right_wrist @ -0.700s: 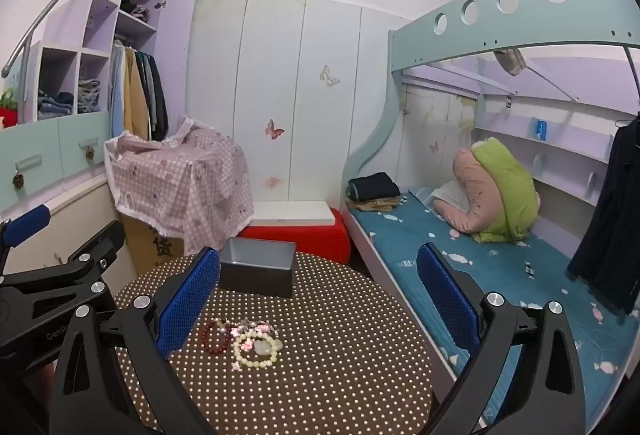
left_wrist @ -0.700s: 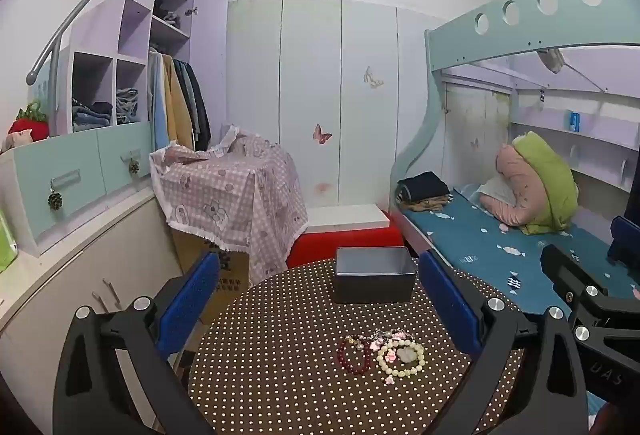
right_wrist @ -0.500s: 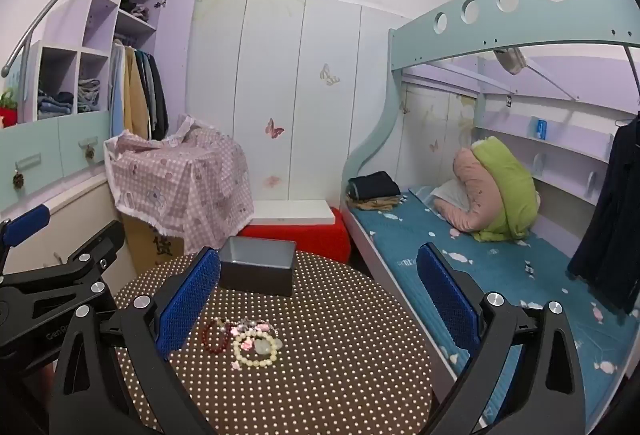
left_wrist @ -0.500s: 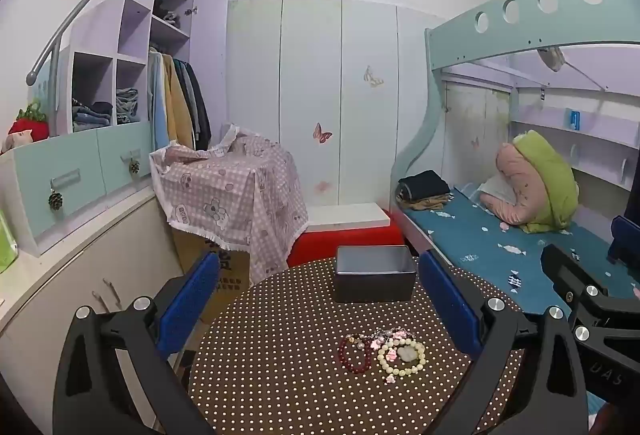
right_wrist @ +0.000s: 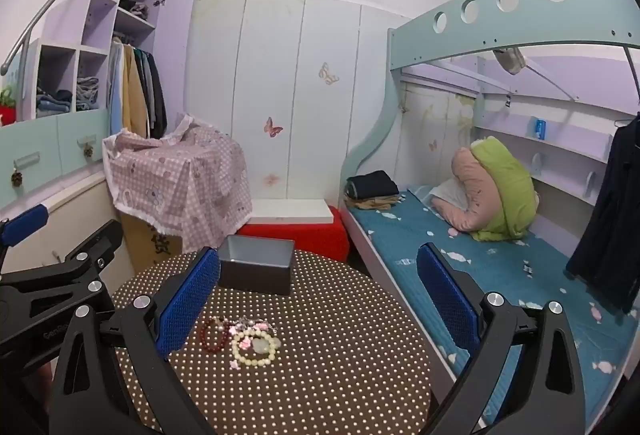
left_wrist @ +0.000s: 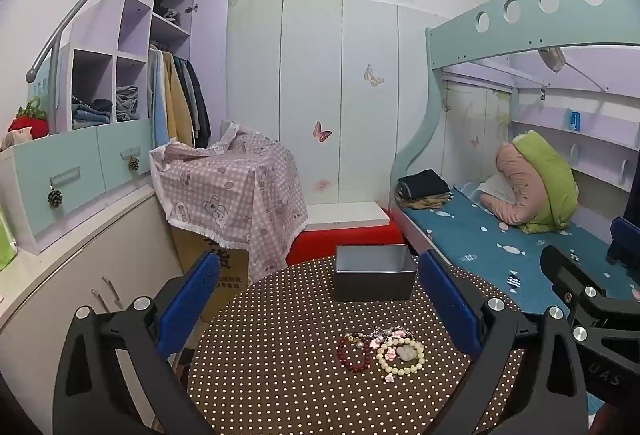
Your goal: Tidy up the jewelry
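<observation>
On the dotted table, the bracelets lie ahead of the left gripper, right of its centre. The right gripper sees them leftward, by its left finger (both jaws gape wide, empty).

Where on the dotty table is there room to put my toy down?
The near-left part of the table is bare, left of the dark red bracelet. The far right, beside the grey box, is bare too. It is crowded in the middle, where the cream bracelet and pink charms huddle together.

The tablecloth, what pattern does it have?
Dark brown tablecloth with small cream polka dots, clearest in the left wrist view.
</observation>
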Tool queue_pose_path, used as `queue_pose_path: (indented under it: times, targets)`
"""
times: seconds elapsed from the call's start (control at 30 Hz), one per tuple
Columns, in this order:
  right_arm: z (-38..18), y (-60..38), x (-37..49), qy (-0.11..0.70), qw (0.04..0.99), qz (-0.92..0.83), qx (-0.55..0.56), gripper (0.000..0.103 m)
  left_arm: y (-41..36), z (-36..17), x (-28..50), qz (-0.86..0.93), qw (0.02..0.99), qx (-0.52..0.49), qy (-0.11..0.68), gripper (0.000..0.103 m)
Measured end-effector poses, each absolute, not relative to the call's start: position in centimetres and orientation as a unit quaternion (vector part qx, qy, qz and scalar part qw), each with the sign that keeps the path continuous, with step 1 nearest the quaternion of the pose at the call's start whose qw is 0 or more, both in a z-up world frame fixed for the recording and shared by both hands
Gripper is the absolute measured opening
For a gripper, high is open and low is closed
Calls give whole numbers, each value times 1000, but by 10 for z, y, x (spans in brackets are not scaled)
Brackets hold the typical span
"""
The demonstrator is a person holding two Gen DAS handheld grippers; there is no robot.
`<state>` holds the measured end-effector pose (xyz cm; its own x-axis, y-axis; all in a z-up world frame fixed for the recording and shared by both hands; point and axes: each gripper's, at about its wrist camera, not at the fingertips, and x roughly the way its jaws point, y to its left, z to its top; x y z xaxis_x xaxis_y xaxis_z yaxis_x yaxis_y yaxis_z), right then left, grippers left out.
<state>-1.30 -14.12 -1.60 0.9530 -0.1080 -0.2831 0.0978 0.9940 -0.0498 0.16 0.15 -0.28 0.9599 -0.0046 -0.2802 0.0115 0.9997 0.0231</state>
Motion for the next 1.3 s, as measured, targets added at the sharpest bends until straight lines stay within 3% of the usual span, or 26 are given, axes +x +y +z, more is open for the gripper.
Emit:
queue_pose_path:
  times: [1.3]
  targets:
    - [-14, -142, -13, 145, 988, -53, -18, 96, 2, -5, 2, -2, 990, 14, 143, 96]
